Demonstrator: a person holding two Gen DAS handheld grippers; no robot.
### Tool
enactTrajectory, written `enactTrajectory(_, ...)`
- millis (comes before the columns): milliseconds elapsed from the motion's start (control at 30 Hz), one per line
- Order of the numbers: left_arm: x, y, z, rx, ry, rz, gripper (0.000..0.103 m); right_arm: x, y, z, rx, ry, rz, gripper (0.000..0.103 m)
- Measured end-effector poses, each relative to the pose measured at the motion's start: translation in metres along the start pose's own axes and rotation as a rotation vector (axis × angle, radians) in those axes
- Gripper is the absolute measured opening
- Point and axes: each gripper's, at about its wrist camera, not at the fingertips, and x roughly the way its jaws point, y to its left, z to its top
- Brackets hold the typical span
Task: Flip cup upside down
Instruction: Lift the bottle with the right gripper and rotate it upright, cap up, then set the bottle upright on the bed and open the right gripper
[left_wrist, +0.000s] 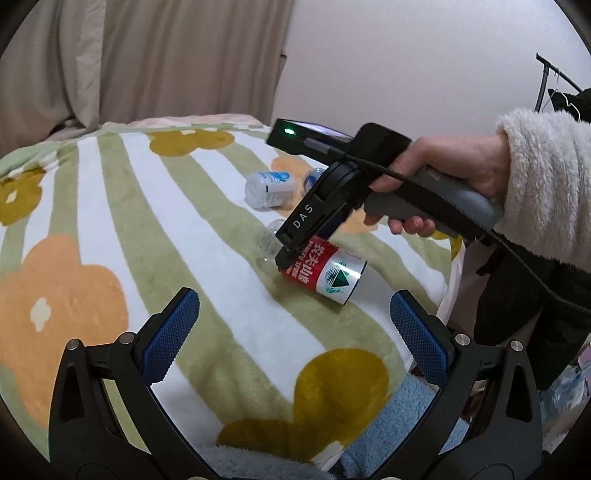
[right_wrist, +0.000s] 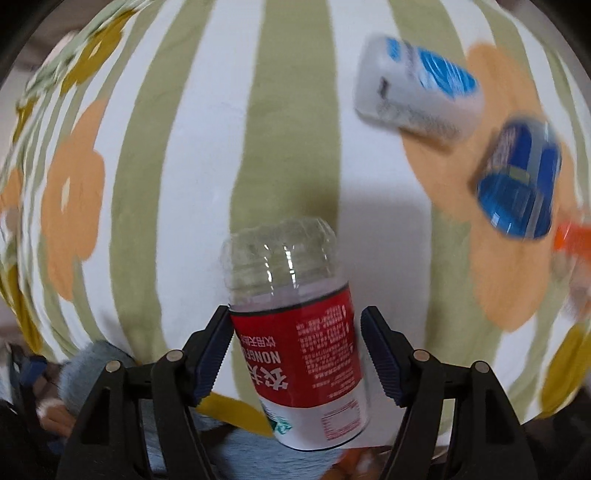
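Note:
The cup is a cut bottle with a red label and a clear ribbed closed end. It lies tilted on the striped flower blanket, closed end pointing away, open end toward the bed's near edge. My right gripper, held by a hand in a fluffy sleeve, comes down on it from above. In the right wrist view the cup sits sharp between the two fingers of the right gripper while the background is blurred; the jaws are closed on the label. My left gripper hovers open nearer the bed's edge, holding nothing.
A white and blue cup and a dark blue one lie on their sides farther back. Something orange shows at the right edge. Light blue fleece lies below the blanket's edge. Curtains and a wall stand behind.

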Motion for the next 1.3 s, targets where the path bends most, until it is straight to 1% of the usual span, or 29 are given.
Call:
enactTrajectory(67, 0.0, -0.002, -0.001, 0.007, 0.0, 0.004, 0.103, 0.004, 0.003, 0.004, -0.056, 0.008, -0.042, 0.074)
enactTrajectory(167, 0.001, -0.005, -0.002, 0.017, 0.003, 0.006, 0.103, 0.009, 0.011, 0.012, -0.102, 0.055, -0.09, 0.074)
enactTrajectory(267, 0.002, -0.006, -0.002, 0.026, 0.009, 0.01, 0.103, 0.021, 0.02, 0.017, -0.123, 0.095, -0.123, 0.074)
enactTrajectory(333, 0.003, -0.007, -0.002, 0.03, 0.011, 0.013, 0.103, 0.026, 0.026, 0.016, -0.136, 0.093, -0.125, 0.074)
enactTrajectory(367, 0.003, -0.007, -0.003, 0.031, 0.012, 0.014, 0.103, 0.022, 0.022, 0.013, -0.139, 0.088, -0.121, 0.062)
enactTrajectory(400, 0.003, -0.007, -0.003, 0.031, 0.013, 0.014, 0.103, 0.025, 0.028, 0.011, -0.136, 0.085, -0.12, 0.058)
enactTrajectory(500, 0.003, -0.006, -0.003, 0.03, 0.011, 0.015, 0.103, 0.011, 0.024, 0.006, -0.124, 0.024, -0.085, 0.058)
enactTrajectory(533, 0.003, -0.006, -0.003, 0.03, 0.008, 0.014, 0.103, -0.001, 0.019, 0.004, -0.113, -0.026, -0.058, 0.058)
enactTrajectory(600, 0.002, -0.005, -0.003, 0.028, 0.002, 0.011, 0.103, -0.03, 0.006, -0.01, -0.072, -0.184, 0.016, 0.058)
enactTrajectory(633, 0.001, -0.005, -0.003, 0.026, 0.0, 0.009, 0.103, -0.046, -0.001, -0.021, -0.046, -0.303, 0.058, 0.058)
enactTrajectory(667, 0.001, -0.004, -0.004, 0.024, 0.0, 0.007, 0.103, -0.059, -0.007, -0.034, -0.028, -0.424, 0.077, 0.058)
enactTrajectory(700, 0.002, -0.003, -0.004, 0.021, 0.004, 0.003, 0.103, -0.065, -0.012, -0.05, -0.017, -0.537, 0.078, 0.058)
enactTrajectory(767, 0.004, -0.001, -0.003, 0.013, 0.015, -0.006, 0.103, -0.067, -0.02, -0.084, 0.025, -0.771, 0.075, 0.058)
enactTrajectory(833, 0.004, 0.001, -0.003, 0.003, 0.021, -0.008, 0.103, -0.051, -0.027, -0.106, 0.091, -0.909, 0.112, 0.058)
enactTrajectory(867, 0.004, 0.001, -0.004, -0.001, 0.018, -0.005, 0.103, -0.038, -0.029, -0.114, 0.124, -0.964, 0.124, 0.058)
enactTrajectory(967, 0.002, 0.003, -0.004, -0.012, 0.01, 0.0, 0.103, -0.007, -0.017, -0.132, 0.18, -1.064, 0.098, 0.058)
enactTrajectory(1000, 0.001, 0.005, -0.004, -0.018, 0.007, 0.001, 0.103, 0.002, -0.003, -0.135, 0.19, -1.085, 0.079, 0.058)
enactTrajectory(1067, 0.001, 0.006, -0.004, -0.026, 0.004, 0.0, 0.103, 0.006, 0.002, -0.143, 0.178, -1.126, 0.029, 0.058)
enactTrajectory(1100, 0.001, 0.007, -0.004, -0.032, 0.004, -0.005, 0.103, 0.005, 0.009, -0.151, 0.166, -1.138, 0.011, 0.058)
enactTrajectory(1200, 0.002, 0.008, -0.003, -0.038, 0.008, -0.004, 0.103, 0.006, 0.019, -0.157, 0.119, -1.143, -0.049, 0.058)
enactTrajectory(1300, 0.002, 0.007, -0.003, -0.031, 0.008, 0.0, 0.103, 0.01, 0.022, -0.162, 0.097, -1.14, -0.077, 0.058)
